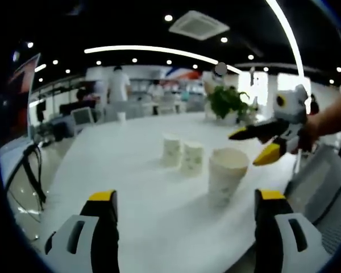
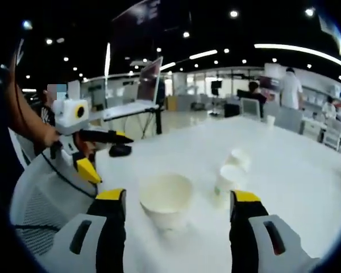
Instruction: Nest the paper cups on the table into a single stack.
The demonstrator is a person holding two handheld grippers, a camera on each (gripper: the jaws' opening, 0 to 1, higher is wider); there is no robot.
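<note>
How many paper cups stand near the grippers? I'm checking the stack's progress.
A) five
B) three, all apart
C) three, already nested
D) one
B: the near cup, middle cup and far cup each stand apart on the white table, none nested.

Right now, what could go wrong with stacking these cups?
1. The big cup stands wider than the two small cups; nesting them in the wrong order might jam.
2. Both grippers, left and right, are open near the big cup; a bump could tip it.
</note>
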